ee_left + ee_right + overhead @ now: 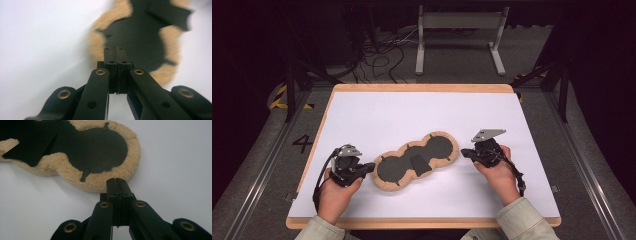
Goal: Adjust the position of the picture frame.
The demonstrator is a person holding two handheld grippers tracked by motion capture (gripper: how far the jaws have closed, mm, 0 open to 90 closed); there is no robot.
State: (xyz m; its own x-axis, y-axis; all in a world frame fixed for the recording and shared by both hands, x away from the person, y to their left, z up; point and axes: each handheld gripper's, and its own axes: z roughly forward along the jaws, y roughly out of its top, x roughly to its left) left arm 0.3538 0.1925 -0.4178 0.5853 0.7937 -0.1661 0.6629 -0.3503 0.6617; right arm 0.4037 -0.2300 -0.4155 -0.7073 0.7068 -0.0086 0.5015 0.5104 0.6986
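While the tan fleece-edged pad with three dark rounded panels [417, 161] lies flat near the white tabletop's [422, 110] front edge, my left gripper [371, 166] sits at its left end and my right gripper [464, 152] just beside its right end, both with jaws pressed together, holding nothing.

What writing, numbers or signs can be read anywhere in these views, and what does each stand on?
"4": dark numeral on the grey floor, left of the table.
Yellow-and-black hazard stripes on the floor beyond it, a marking without words.
The fleece-edged pad and both grippers bear no readable text.
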